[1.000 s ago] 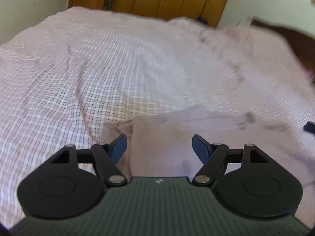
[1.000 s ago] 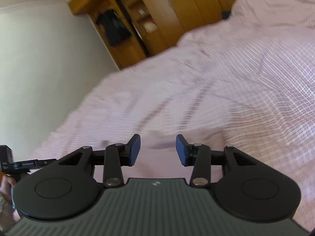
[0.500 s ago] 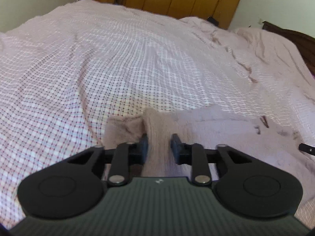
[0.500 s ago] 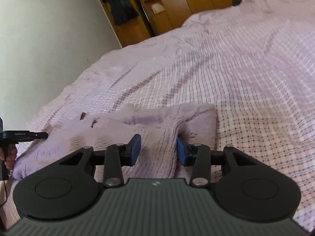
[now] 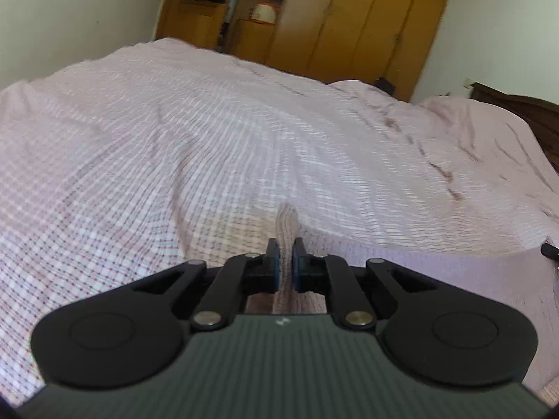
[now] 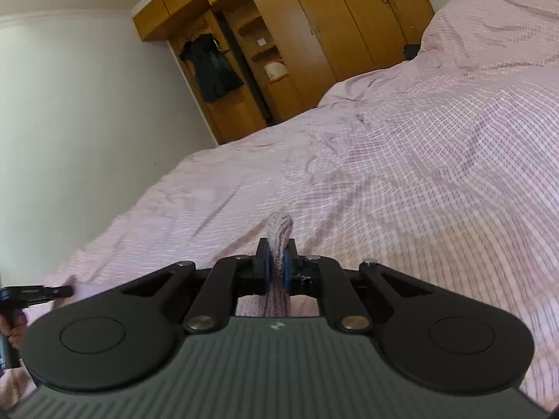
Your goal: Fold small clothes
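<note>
Across the wide bed with its pink checked cotton cover [image 5: 244, 146] lies a small pale-pink knitted garment [image 5: 436, 272]. Left gripper [image 5: 284, 262] pinches one raised fold of it; right gripper [image 6: 276, 265] is clamped on another bunched edge.

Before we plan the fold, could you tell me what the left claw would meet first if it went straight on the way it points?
Probably the checked bedspread just beyond the pink knitted garment it pinches; depth is uncertain.
</note>
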`<state>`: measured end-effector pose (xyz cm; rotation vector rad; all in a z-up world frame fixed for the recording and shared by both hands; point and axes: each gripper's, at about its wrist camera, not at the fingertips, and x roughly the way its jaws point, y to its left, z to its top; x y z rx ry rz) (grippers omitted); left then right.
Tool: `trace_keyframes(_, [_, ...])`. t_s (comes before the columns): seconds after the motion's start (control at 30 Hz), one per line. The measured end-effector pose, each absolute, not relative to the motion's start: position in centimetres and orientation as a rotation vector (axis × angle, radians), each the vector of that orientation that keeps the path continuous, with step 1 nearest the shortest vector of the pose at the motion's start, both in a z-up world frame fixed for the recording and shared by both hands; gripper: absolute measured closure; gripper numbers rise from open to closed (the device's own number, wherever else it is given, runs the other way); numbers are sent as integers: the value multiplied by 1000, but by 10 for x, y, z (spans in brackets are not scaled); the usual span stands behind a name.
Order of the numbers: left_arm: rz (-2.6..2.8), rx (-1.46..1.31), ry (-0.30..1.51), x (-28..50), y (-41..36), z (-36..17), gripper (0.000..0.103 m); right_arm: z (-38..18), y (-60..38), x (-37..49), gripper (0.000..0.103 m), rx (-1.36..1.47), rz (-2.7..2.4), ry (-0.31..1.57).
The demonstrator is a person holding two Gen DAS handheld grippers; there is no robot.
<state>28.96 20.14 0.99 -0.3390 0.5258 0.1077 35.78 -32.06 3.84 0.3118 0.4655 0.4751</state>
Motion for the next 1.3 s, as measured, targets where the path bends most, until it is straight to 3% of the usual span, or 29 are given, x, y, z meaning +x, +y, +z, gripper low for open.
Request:
trace_keyframes(0.17, [114, -346, 504, 300, 204, -5, 94, 13, -304, 377, 96, 238, 424, 541])
trace_keyframes(0.33, [68, -365, 321, 281, 203, 13, 93, 22, -322, 354, 95, 391, 519, 378])
trace_keyframes(0.43, [170, -258, 473, 301, 194, 2, 90, 27, -312, 361, 93, 271, 407, 441])
trace_keyframes(0.5, [227, -275, 542, 303, 189, -5, 82, 31, -300, 362, 66, 95, 203, 531])
trace_keyframes(0.53, [244, -262, 514, 296, 186, -1, 70, 32, -301, 355, 57, 62, 139, 525])
trace_keyframes(0.57, [254, -243, 460, 288, 183, 5, 46, 34, -309, 342, 38, 82, 138, 499])
trace_keyframes(0.6, [280, -220, 395, 278, 181, 14, 32, 34, -316, 332, 32, 123, 179, 487])
trace_keyframes(0.63, [321, -201, 348, 270, 179, 23, 11, 33, -327, 323, 32, 197, 256, 503])
trace_keyframes(0.67, [363, -188, 306, 263, 175, 34, 5, 29, -338, 316, 32, 289, 336, 546])
trace_keyframes(0.77, [310, -204, 279, 244, 165, 59, 5, 18, -358, 302, 34, 487, 423, 599])
trace_keyframes(0.9, [175, -239, 416, 226, 141, 64, 5, -7, -372, 298, 38, 659, 473, 671])
trace_keyframes(1.03, [86, -414, 449, 201, 128, 56, 5, -17, -372, 305, 38, 649, 460, 752])
trace_keyframes(1.2, [54, -354, 481, 206, 123, 49, 5, -24, -381, 325, 39, 660, 446, 805])
trace_keyframes(1.3, [38, -468, 503, 216, 129, 37, 5, -34, -382, 346, 39, 699, 537, 818])
